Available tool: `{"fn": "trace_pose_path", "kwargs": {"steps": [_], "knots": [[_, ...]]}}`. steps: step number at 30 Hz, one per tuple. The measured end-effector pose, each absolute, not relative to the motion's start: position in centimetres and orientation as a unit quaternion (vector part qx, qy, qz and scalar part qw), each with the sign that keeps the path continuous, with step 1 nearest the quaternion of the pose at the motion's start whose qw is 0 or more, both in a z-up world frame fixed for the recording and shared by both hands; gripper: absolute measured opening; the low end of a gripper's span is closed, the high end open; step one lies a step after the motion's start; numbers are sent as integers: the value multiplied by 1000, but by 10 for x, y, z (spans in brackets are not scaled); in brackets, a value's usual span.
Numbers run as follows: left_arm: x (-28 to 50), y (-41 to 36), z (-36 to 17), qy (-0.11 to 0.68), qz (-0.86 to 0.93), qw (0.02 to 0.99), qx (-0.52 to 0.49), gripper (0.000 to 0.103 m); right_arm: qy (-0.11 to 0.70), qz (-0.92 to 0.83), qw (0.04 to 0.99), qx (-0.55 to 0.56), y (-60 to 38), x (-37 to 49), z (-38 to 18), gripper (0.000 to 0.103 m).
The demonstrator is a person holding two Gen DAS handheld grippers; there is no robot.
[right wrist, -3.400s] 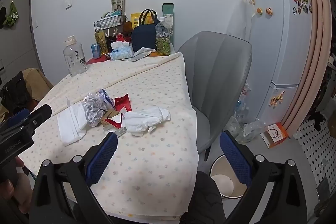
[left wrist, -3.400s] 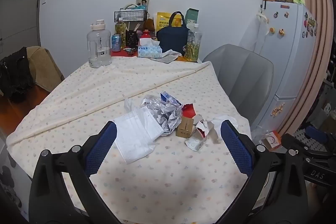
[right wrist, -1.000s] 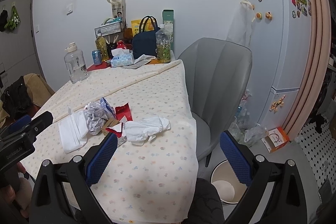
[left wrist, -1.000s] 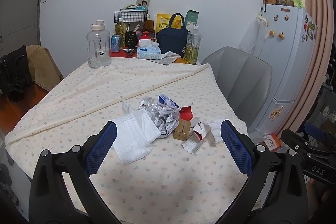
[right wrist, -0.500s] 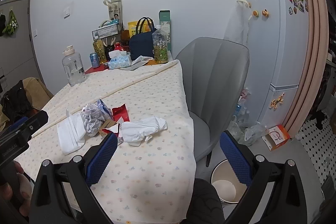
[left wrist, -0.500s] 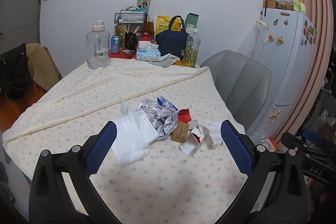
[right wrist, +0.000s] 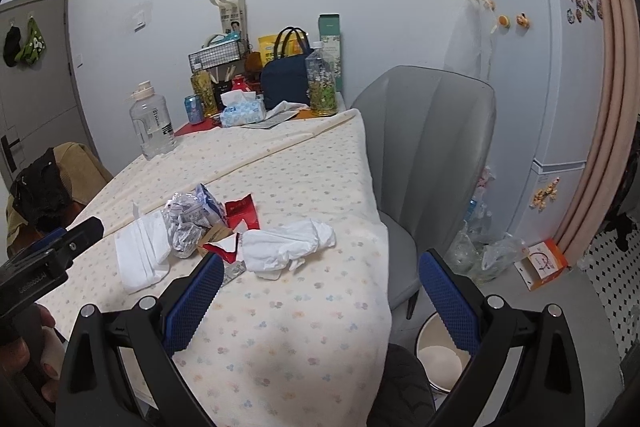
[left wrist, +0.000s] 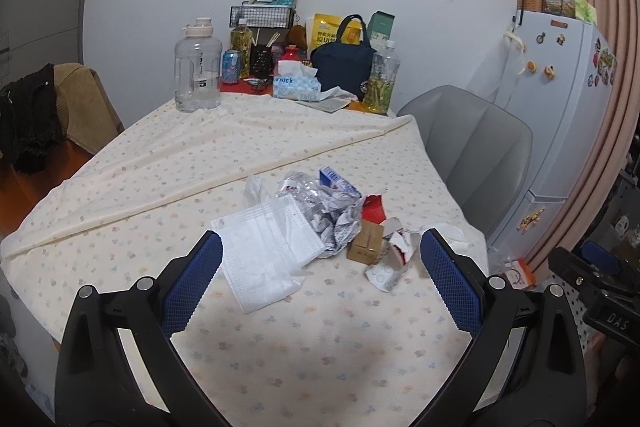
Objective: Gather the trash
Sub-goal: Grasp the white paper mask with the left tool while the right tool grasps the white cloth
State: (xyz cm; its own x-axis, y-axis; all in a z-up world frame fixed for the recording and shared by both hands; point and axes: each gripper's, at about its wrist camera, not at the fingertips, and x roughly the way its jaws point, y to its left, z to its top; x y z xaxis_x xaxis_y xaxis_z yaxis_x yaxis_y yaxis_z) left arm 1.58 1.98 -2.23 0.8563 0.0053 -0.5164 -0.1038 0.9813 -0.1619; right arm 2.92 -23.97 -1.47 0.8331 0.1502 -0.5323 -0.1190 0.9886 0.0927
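Note:
A heap of trash lies on the table's near right part: a white face mask (left wrist: 266,255), crumpled silver wrap (left wrist: 324,205), a small brown box (left wrist: 365,247), a red packet (left wrist: 372,209) and a torn carton (left wrist: 390,265). In the right wrist view the heap also holds a crumpled white tissue (right wrist: 286,247) and the mask (right wrist: 140,255). My left gripper (left wrist: 320,279) is open and empty, above the table short of the heap. My right gripper (right wrist: 320,293) is open and empty, over the table's near right corner. A white bin (right wrist: 438,357) stands on the floor below it.
A grey chair (right wrist: 432,155) stands at the table's right side, a fridge (right wrist: 560,87) beyond it. A water jug (left wrist: 197,67), tissue box (left wrist: 296,87), navy bag (left wrist: 344,63) and bottles stand at the far end. Plastic bags (right wrist: 484,251) and an orange box (right wrist: 544,263) lie on the floor.
Both grippers have drifted slightly toward the heap and stayed open. Nothing on the table has moved.

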Motion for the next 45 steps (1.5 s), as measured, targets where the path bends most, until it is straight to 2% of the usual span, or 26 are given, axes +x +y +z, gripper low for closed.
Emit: {"fn": "trace_pose_path", "kwargs": {"steps": [7,14,20,25,28,30,31,33,39,40,41,42,43,44,45], "knots": [[32,50,-47,295,36,948,-116,98,301,104,948,14,-217,57,-29,95],[54,80,-71,324,52,934,-145,98,335,128,934,6,-196,91,-50,87],[73,89,-88,346,51,922,-167,87,368,135,920,10,-189,118,-70,80],[89,93,-101,359,52,914,-183,82,384,133,914,8,-187,134,-81,80],[95,94,-108,370,44,907,-197,61,393,133,910,6,-186,140,-86,80],[96,93,-109,375,36,904,-204,31,397,134,908,5,-185,143,-89,80],[96,92,-109,374,31,904,-207,26,397,135,908,5,-185,143,-90,80],[93,90,-105,369,26,907,-204,10,400,137,906,2,-182,144,-91,80],[74,85,-80,338,8,919,-201,5,397,140,907,-7,-172,146,-92,80],[71,84,-74,331,5,922,-201,5,399,139,906,-9,-171,147,-94,73],[67,83,-68,324,2,924,-201,5,405,138,904,-10,-171,148,-96,59],[64,83,-63,319,-1,926,-201,5,411,139,901,-7,-171,148,-97,50],[61,83,-57,313,-4,928,-201,5,415,143,898,0,-173,148,-97,35],[58,82,-52,305,-6,931,-199,5,416,145,898,7,-175,146,-97,25],[55,81,-47,300,-9,933,-199,5,414,147,898,11,-177,145,-95,21]]}}
